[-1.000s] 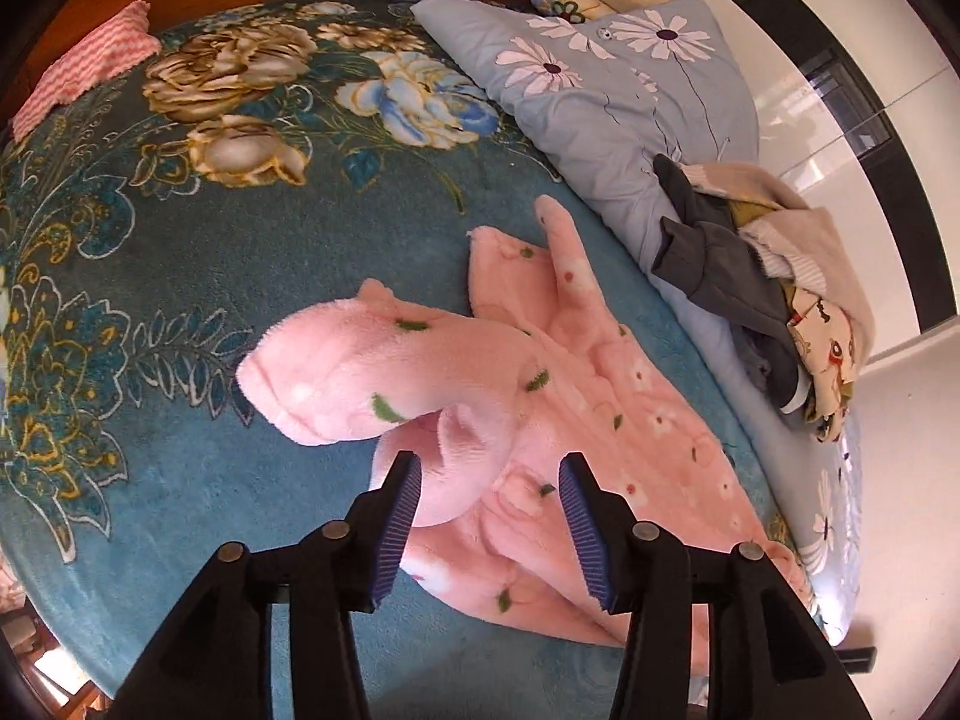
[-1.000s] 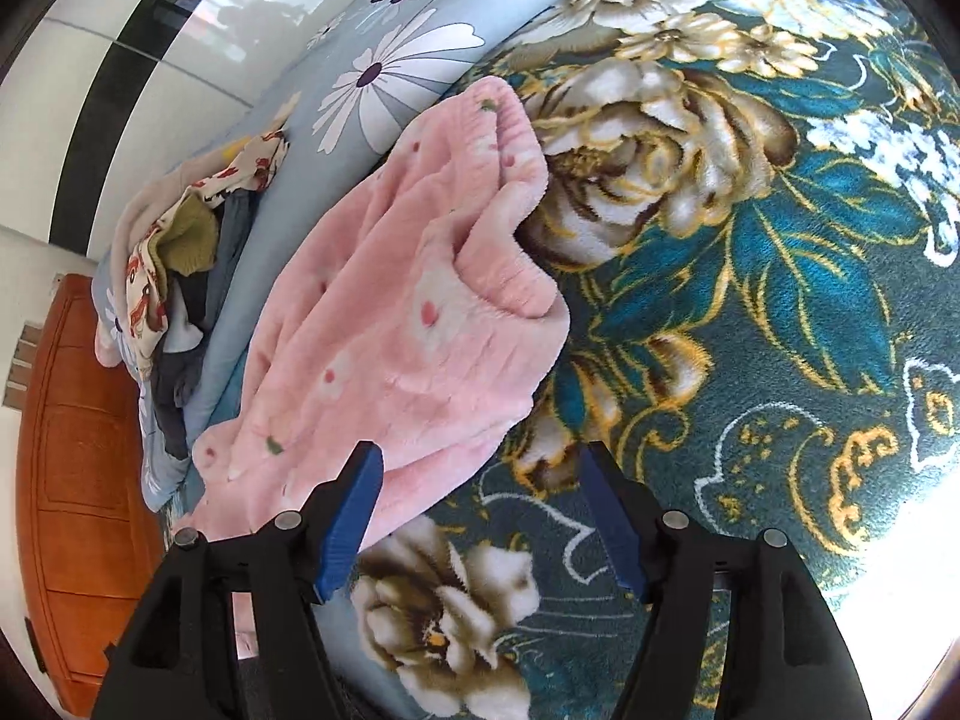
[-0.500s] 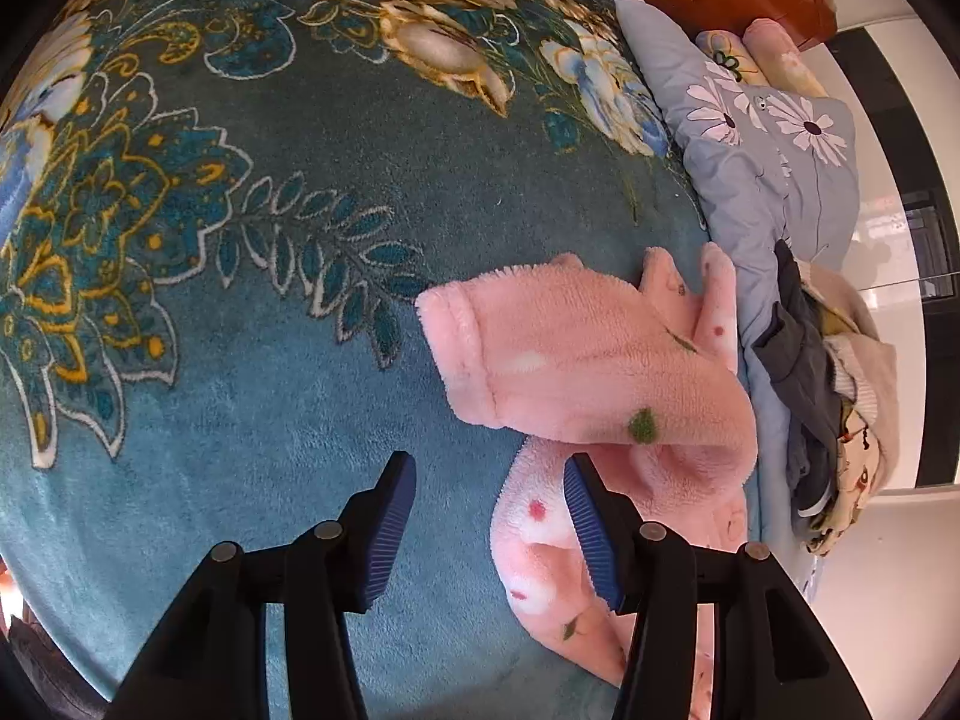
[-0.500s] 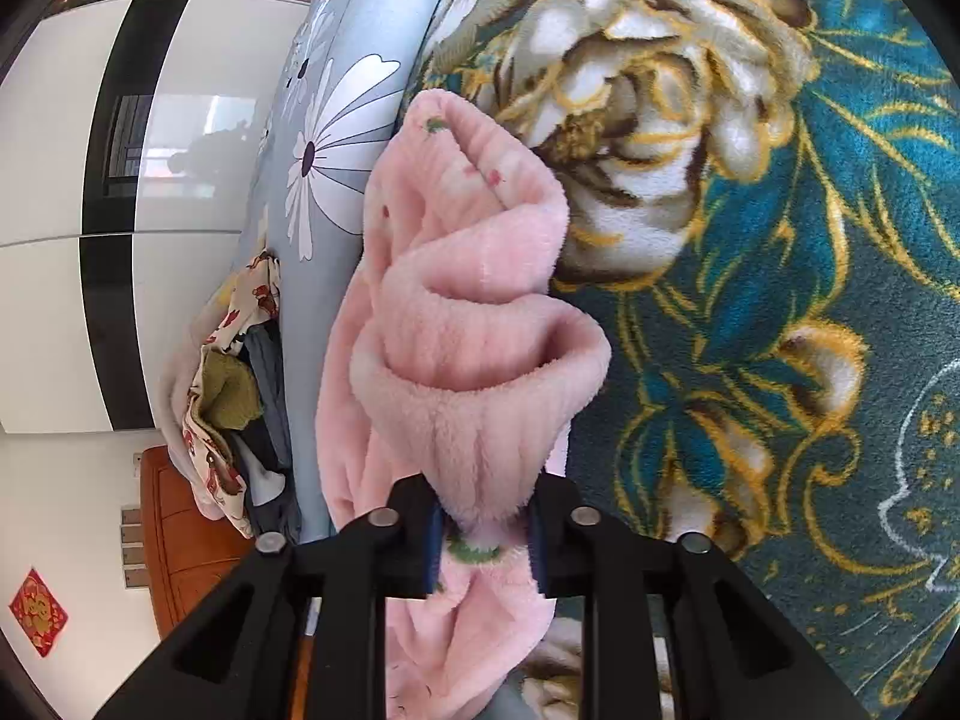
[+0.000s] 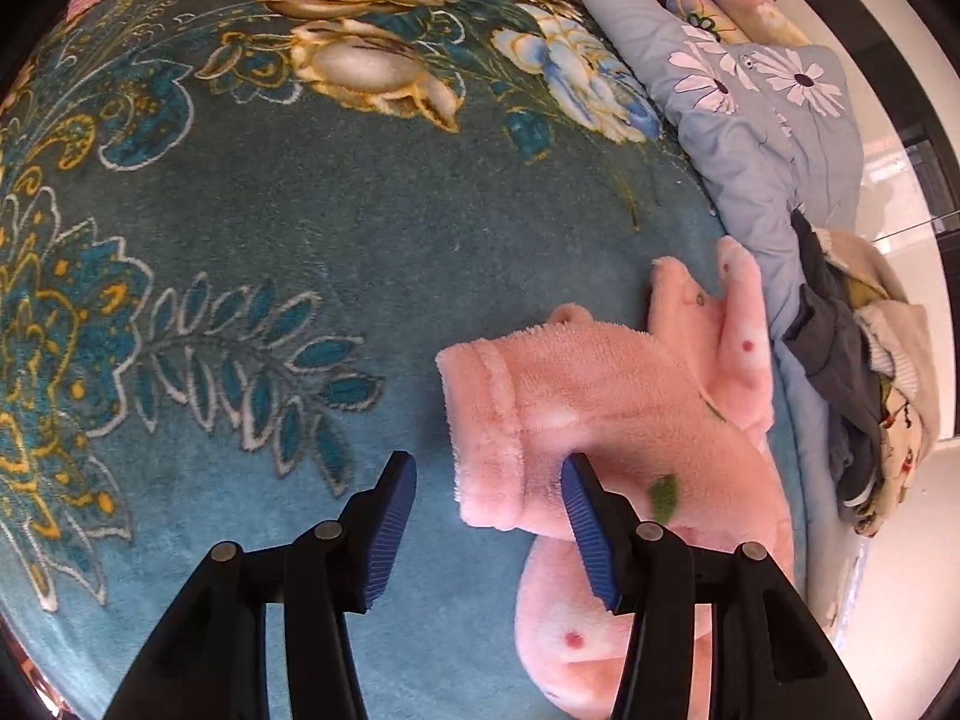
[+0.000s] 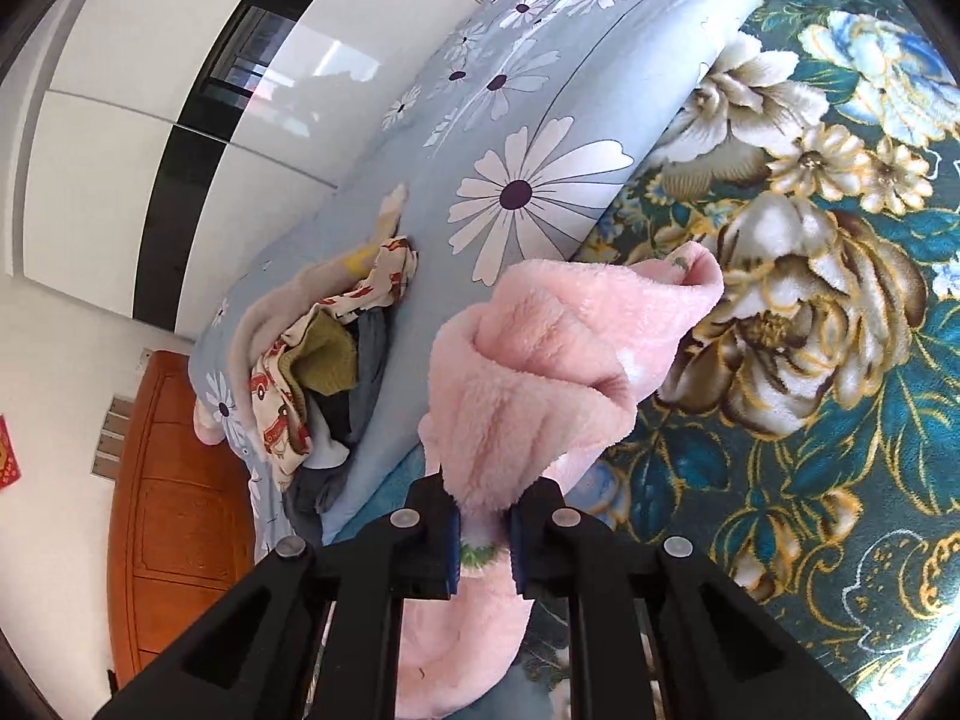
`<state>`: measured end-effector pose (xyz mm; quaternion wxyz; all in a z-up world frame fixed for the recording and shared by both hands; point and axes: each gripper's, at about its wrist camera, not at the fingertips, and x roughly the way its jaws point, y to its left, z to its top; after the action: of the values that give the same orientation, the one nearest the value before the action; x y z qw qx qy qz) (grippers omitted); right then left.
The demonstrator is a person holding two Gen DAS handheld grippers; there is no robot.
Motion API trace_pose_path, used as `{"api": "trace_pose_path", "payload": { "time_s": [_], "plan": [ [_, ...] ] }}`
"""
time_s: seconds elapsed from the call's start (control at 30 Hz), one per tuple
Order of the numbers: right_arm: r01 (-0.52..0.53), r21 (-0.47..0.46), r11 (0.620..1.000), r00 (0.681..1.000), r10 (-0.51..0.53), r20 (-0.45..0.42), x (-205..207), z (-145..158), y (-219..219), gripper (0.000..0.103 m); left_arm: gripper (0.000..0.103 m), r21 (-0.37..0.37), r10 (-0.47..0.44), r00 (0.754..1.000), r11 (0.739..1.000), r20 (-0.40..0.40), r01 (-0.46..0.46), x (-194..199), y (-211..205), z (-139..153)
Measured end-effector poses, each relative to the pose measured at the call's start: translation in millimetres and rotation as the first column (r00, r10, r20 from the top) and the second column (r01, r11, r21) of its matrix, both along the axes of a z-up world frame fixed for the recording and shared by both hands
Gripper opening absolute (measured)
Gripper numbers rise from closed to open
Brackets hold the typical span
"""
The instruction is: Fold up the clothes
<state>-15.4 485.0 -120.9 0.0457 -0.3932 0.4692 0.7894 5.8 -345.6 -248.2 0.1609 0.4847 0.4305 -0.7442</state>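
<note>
**Right wrist view: pink fleece bunched in your grip above the floral bedspread**

Right wrist view shows your right hand-held gripper (image 6: 485, 531) clamped on a thick fold of the pink fleece garment (image 6: 540, 372) at lower centre of the frame, its jaws drawn close with the plush cloth squeezed between them. The fabric rises from the jaws in soft ridges and rolls over toward the right, above the teal floral bedspread (image 6: 840, 420). A pale blue daisy-print quilt (image 6: 540, 138) runs across the upper middle, and a heap of mixed clothes (image 6: 318, 360) lies on it at centre left. A wooden cabinet (image 6: 174, 540) stands at lower left.

From the left wrist camera, your left hand-held gripper (image 5: 489, 531) is spread wide at the bottom of the frame and holds nothing. Its right finger (image 5: 591, 534) sits in front of the pink fleece garment (image 5: 600, 402), whose cuffed edge lies between the two fingers; whether it touches the cloth cannot be told. The garment spreads over the lower right of the teal floral bedspread (image 5: 300, 240), with the daisy-print quilt (image 5: 762, 138) at upper right and the heap of clothes (image 5: 852, 390) at the right edge.
</note>
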Motion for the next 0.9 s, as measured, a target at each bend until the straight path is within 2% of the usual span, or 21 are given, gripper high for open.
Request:
{"api": "trace_pose_path", "payload": {
  "time_s": [0.03, 0.07, 0.17, 0.27, 0.37, 0.47, 0.53, 0.67, 0.73, 0.8, 0.9],
  "plan": [
    [0.0, 0.006, 1.0, 1.0, 0.0, 0.012, -3, -2, -2, 0.013, 0.04, 0.008, -0.008, 1.0, 1.0, -0.012, 0.008, -3, 1, 0],
    [0.002, 0.007, 1.0, 1.0, -0.002, 0.019, -5, -4, -3, 0.013, 0.012, -0.012, -0.016, 1.0, 1.0, -0.01, 0.015, -6, 4, 3],
    [0.006, 0.011, 1.0, 0.999, -0.006, 0.033, -7, -6, -4, 0.013, 0.008, -0.101, -0.033, 0.999, 0.994, -0.006, 0.032, -13, 10, 18],
    [0.01, 0.018, 1.0, 1.0, -0.01, 0.012, 1, 8, 3, 0.012, 0.007, -0.159, -0.01, 0.995, 0.987, -0.101, -0.006, -5, 0, 63],
    [0.017, 0.019, 1.0, 0.999, -0.016, -0.037, 14, 31, 13, 0.012, 0.006, -0.19, 0.01, 0.978, 0.981, -0.206, -0.05, 11, -23, 119],
    [0.028, 0.038, 0.999, 0.996, -0.025, -0.084, 31, 51, 24, 0.012, 0.006, -0.254, -0.025, 0.979, 0.967, -0.203, -0.028, 20, -37, 150],
    [0.038, 0.075, 0.996, 0.997, -0.032, -0.074, 41, 52, 30, 0.012, 0.006, -0.294, -0.047, 0.99, 0.956, -0.136, 0.005, 12, -41, 147],
    [0.055, 0.044, 0.998, 0.994, -0.058, 0.093, 47, -2, 39, 0.012, 0.007, -0.253, -0.049, 0.998, 0.966, 0.026, 0.055, -14, -43, 93],
    [0.073, 0.02, 0.997, 0.984, -0.076, 0.163, 50, -29, 38, 0.012, 0.007, -0.242, -0.054, 0.997, 0.968, 0.053, 0.065, -24, -36, 75],
    [0.08, 0.004, 0.997, 0.979, -0.079, 0.187, 52, -43, 32, 0.012, 0.007, -0.257, -0.09, 0.995, 0.961, 0.045, 0.098, -36, -24, 68],
    [0.062, 0.041, 0.997, 0.981, -0.068, 0.18, 41, -33, 29, 0.012, 0.008, -0.341, -0.159, 0.981, 0.921, 0.113, 0.189, -64, -13, 70]
  ]
}}
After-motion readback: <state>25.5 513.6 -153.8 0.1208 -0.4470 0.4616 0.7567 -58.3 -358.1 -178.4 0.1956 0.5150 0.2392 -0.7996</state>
